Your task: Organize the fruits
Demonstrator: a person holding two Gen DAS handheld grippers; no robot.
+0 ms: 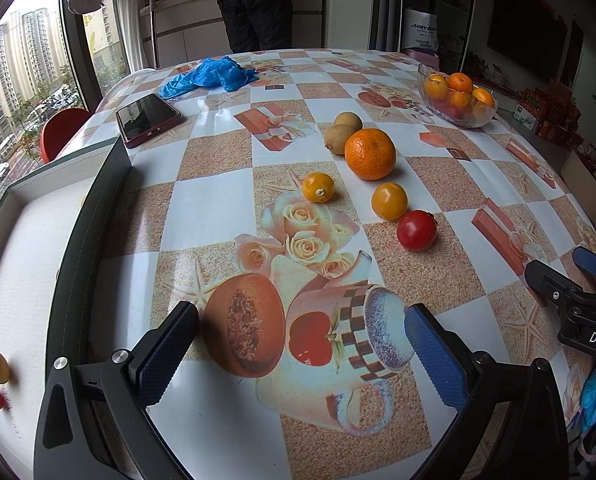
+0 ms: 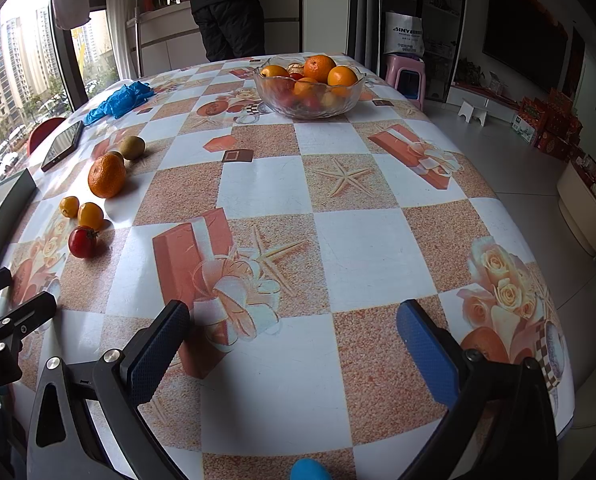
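Left gripper [image 1: 301,350] and right gripper [image 2: 294,348], fingers spread wide and empty, above the checkered counter [image 2: 362,240]; loose fruit mid-counter: large orange mandarin [image 1: 370,154], two brown kiwis [image 1: 342,132], two small yellow-orange citrus [image 1: 318,187], red tomato [image 1: 417,230]; clear glass fruit bowl [image 2: 310,96] at far edge.

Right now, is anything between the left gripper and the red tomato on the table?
Nothing visible. The left gripper is open above bare tablecloth, and the tomato lies ahead to its right. The small orange fruit sits just beyond the tomato, not in the path.
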